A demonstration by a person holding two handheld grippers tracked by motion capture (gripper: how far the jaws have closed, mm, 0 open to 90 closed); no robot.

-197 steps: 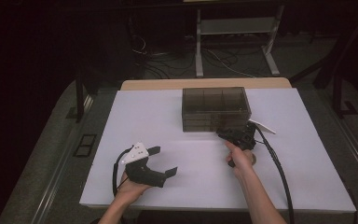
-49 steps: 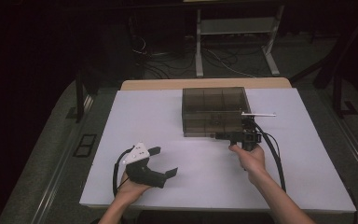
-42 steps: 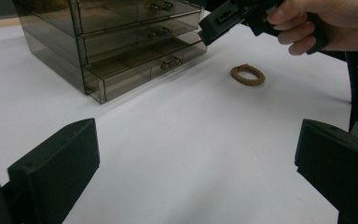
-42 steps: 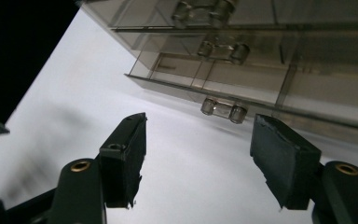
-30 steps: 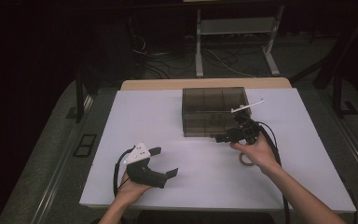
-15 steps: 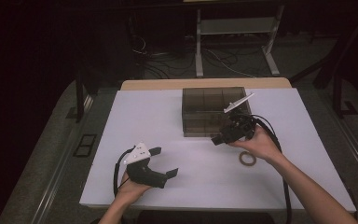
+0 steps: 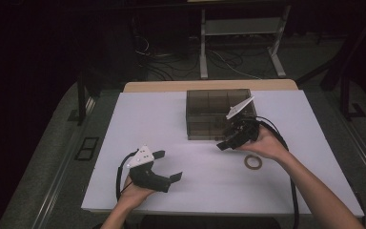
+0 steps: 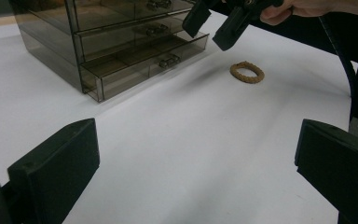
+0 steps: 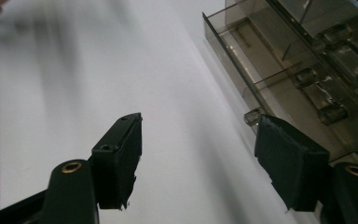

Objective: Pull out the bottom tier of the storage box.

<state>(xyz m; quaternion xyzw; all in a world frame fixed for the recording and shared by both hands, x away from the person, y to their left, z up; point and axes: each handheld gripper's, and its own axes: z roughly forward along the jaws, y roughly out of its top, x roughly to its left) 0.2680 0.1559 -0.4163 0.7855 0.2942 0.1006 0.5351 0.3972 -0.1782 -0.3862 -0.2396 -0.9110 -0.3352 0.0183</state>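
Carefully now: keep left tool point(image 7: 164, 166) parked near the counter's point(image 7: 138, 114) front edge, jaws wide apart, gripping nothing. Bring right tool point(image 7: 229, 140), jaws apart and empty, squarely to the knob of the lowest drawer point(image 8: 144, 63), already slightly out of the smoky drawer box point(image 7: 217, 112). Avoid the braided ring point(image 7: 253, 162) lying just right.

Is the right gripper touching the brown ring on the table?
Apart. In the left gripper view, the right gripper hangs above the table near the drawer box, and bare table separates it from the brown ring.
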